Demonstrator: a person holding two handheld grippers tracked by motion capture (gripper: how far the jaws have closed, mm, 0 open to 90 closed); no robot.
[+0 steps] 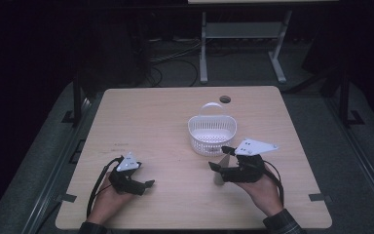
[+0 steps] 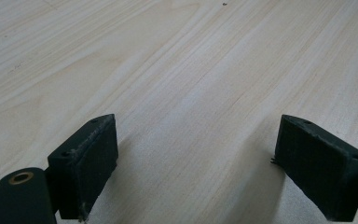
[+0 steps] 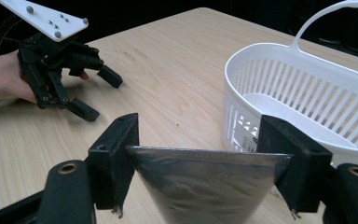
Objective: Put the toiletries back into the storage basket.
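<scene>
A small label on the near wall of the white slotted plastic basket (image 3: pixel 307 93) carries print too small to read. The right gripper (image 3: pixel 205 154) pinches a silver foil pouch (image 3: pixel 205 186) by its two side edges, just near-right of the basket. The left gripper (image 2: pixel 196 154) hangs spread wide over bare light wooden table (image 2: pixel 168 70), well to the left.

silver pouch (image 3: pixel 205 186): bottom cut off by frame edge | basket (image 3: pixel 307 93): handle top cropped
</scene>
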